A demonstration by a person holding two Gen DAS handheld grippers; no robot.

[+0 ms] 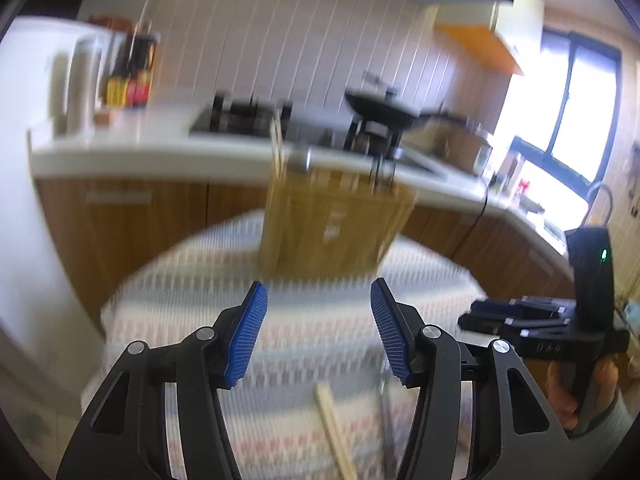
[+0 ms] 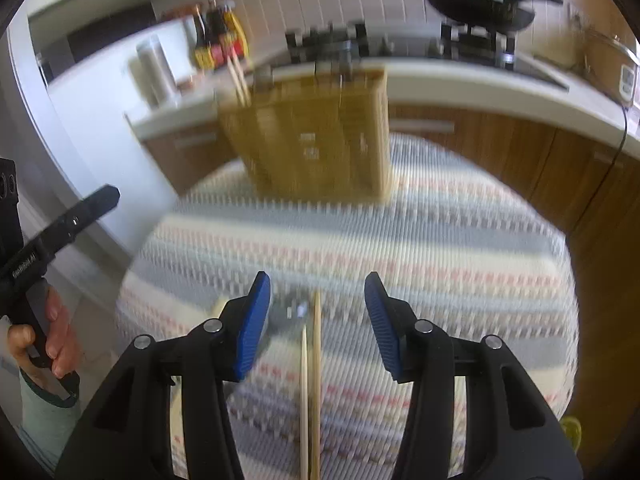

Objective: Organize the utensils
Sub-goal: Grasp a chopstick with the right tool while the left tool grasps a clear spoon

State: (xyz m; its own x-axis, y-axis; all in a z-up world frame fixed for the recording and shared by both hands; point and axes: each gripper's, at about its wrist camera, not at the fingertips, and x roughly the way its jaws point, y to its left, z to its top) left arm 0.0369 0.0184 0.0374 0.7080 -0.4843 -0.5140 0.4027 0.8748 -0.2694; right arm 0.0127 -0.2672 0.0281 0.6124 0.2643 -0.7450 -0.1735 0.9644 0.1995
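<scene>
A round counter (image 2: 460, 240) covered in a woven cloth of grey, cream and pink stripes carries everything. At its far side stands a rectangular bamboo utensil holder (image 2: 316, 136), with pale chopsticks (image 2: 240, 78) poking up from its left compartment and dark handles from the middle. On the near side lies a pair of long pale wooden chopsticks (image 2: 314, 380), side by side, and just left of their tips a blurred shiny metal piece (image 2: 290, 314).
</scene>
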